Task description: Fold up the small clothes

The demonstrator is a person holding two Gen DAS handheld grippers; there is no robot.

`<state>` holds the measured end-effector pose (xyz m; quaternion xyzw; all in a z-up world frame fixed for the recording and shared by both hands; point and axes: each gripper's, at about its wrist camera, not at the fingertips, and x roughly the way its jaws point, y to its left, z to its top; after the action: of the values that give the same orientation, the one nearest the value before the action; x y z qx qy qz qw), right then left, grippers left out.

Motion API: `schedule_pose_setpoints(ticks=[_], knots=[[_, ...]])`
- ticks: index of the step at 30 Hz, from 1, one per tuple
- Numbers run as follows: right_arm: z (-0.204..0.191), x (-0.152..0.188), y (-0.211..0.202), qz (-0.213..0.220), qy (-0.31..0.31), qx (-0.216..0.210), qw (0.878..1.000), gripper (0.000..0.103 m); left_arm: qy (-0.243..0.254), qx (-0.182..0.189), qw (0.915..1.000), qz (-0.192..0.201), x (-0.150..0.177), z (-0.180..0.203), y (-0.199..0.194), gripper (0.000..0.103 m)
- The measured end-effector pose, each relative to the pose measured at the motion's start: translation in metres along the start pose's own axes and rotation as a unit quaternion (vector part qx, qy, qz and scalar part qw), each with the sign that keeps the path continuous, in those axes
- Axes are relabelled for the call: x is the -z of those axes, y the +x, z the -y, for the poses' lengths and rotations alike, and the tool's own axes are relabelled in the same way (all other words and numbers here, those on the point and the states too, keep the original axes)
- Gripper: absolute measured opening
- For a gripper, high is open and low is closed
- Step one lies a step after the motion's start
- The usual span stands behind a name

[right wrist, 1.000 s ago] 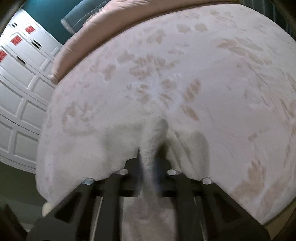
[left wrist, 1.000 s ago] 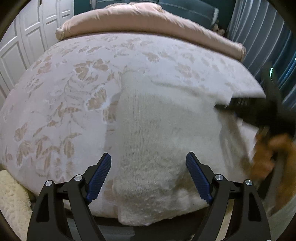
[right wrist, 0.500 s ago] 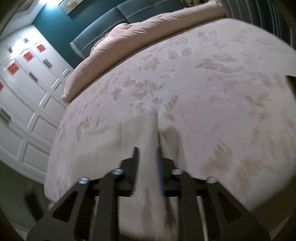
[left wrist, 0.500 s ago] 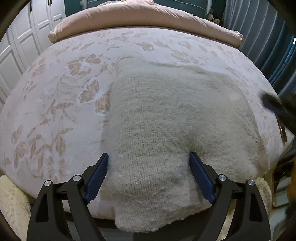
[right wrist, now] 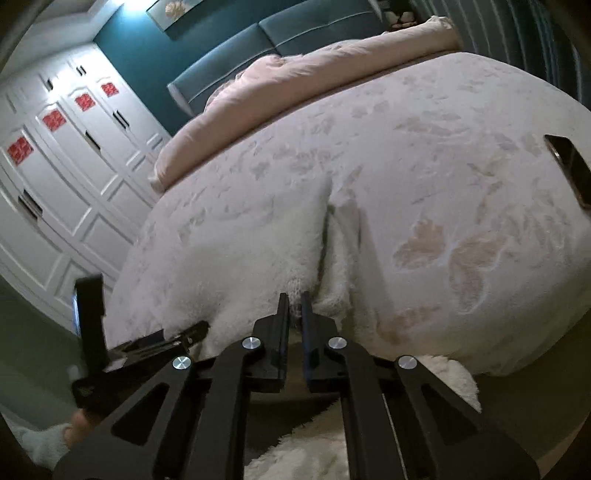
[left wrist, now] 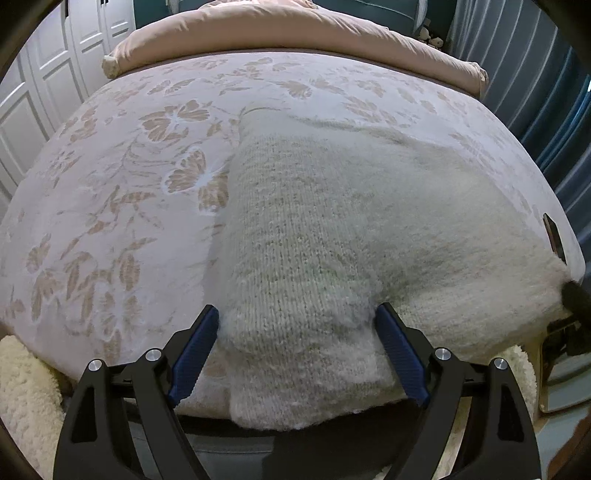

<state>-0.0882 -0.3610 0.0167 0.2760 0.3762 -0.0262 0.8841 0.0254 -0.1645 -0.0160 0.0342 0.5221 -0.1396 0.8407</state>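
Cream knit sweater spread at the near edge of the bed, one gripper clamped on it.

The fuzzy cream sweater (left wrist: 332,229) lies on the floral bedspread (left wrist: 122,177), its lower part draped over the near edge of the bed and one side stretched toward the near right corner. The left gripper (left wrist: 297,354) hovers over the hanging part with its blue-padded fingers (left wrist: 194,350) wide apart, one on each side of a fold of knit, pressing on nothing. The right gripper (right wrist: 293,314) has its fingers together, having just closed, pinching a bit of the sweater's edge (right wrist: 295,291) at the near edge of the bed. A dark flat phone-like object (right wrist: 569,166) lies near the right edge. A rolled pink duvet (left wrist: 280,33) runs along the far edge, and a white fluffy rug (right wrist: 317,454) lies on the floor below.
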Motion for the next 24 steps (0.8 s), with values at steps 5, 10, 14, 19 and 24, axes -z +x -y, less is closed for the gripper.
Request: schedule_pose_setpoints(ticks=[5, 10, 14, 19, 24], knots=[[0.038, 0.037, 0.067, -0.116, 0.02, 0.079, 0.99, 0.004, 0.011, -0.008, 0.9999, -0.006, 0.004, 0.006, 0.004, 0.085], [0.022, 0.019, 0.046, -0.089, 0.037, 0.096, 0.991, 0.011, 0.018, -0.018, 0.9997, 0.002, 0.005, 0.009, 0.001, 0.085], [0.009, -0.002, 0.021, -0.039, 0.041, 0.098, 0.994, 0.011, 0.011, -0.017, 0.9998, -0.002, 0.002, 0.008, 0.001, 0.085], [-0.015, -0.03, 0.024, -0.015, 0.006, 0.073, 0.997, 0.011, 0.006, -0.01, 0.9995, 0.029, -0.01, 0.01, -0.02, 0.082], [-0.035, -0.056, 0.043, 0.009, -0.033, 0.073, 0.997, 0.011, 0.006, 0.01, 0.9971, 0.076, -0.06, 0.022, -0.036, 0.083]])
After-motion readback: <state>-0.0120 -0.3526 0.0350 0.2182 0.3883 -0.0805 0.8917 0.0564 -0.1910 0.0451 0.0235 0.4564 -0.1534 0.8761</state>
